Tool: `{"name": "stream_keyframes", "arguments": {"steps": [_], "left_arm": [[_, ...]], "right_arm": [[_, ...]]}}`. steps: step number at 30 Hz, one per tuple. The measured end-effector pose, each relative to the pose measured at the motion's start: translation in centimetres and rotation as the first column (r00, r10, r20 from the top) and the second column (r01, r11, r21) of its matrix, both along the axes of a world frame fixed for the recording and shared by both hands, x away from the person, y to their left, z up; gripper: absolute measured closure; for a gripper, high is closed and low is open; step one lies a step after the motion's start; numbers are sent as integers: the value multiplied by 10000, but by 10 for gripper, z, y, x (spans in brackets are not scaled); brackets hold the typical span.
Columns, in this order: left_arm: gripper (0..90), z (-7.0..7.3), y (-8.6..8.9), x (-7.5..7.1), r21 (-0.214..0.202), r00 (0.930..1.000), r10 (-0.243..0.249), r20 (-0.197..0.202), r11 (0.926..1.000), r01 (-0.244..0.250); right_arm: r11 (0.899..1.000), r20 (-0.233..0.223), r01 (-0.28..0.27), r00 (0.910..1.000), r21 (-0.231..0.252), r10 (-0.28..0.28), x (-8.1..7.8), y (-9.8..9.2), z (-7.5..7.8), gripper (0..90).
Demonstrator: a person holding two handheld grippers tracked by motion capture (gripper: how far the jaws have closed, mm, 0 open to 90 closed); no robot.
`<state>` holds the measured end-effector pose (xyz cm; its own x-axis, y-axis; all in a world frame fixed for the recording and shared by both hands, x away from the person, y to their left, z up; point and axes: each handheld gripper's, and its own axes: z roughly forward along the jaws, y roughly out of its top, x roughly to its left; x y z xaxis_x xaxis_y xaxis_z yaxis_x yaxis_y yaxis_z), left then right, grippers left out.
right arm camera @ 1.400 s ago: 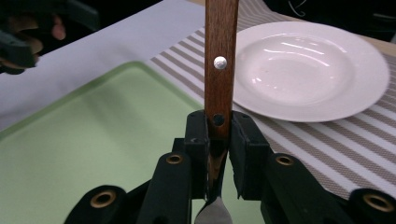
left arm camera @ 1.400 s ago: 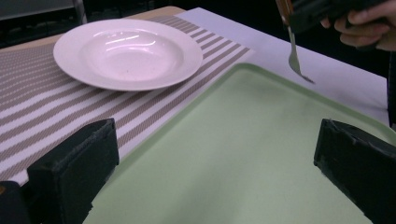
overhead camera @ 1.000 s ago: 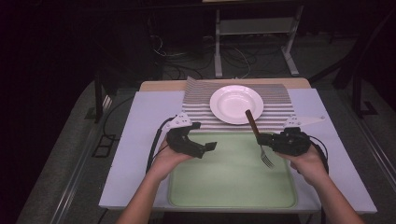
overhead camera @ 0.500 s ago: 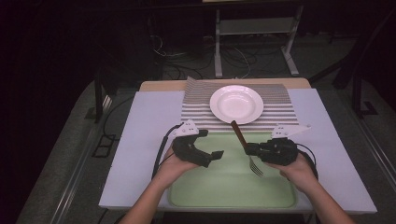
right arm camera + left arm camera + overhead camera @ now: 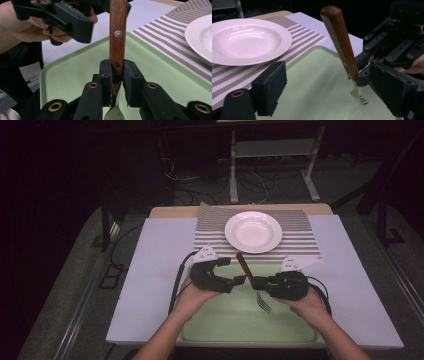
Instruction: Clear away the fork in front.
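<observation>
The left claw [image 5: 231, 270], jaws parted and just closing with nothing pressed between them, sits beside the wooden-handled metal fork [image 5: 252, 282], tines down over the pale green tray [image 5: 225, 320], its brown riveted handle clenched low by the right claw [image 5: 253, 283].

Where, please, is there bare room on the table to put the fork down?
The near half of the green tray is bare, as are the white cover's left and right sides. It is crowded mid-tray, where both tongs meet around the fork, and at the plate.
</observation>
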<state>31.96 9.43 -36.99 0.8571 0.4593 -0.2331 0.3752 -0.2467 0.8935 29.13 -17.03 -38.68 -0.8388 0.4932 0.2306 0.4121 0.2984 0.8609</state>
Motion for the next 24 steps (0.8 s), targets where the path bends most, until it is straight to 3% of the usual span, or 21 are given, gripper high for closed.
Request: {"name": "stream_keyframes", "arguments": {"steps": [2, 8, 17, 24], "left_arm": [[203, 1, -1, 1, -120, 9998, -95, -184, 9999, 93], [324, 3, -7, 0, -317, 9995, -233, -235, 9992, 225], [551, 3, -13, -1, -489, 9988, -120, -470, 9988, 97], [632, 2, -17, -2, -488, 9988, -101, -486, 9988, 77]], "right_arm": [[10000, 68, -14, 10000, 30, 14, -1, 2, 1, 771], [10000, 157, 58, 9999, 64, -59, -1, 5, 1, 771], [9999, 250, 132, 9996, 23, -132, -2, 12, 1, 771], [9999, 317, 169, 9994, -15, -168, -3, 15, 0, 771]]}}
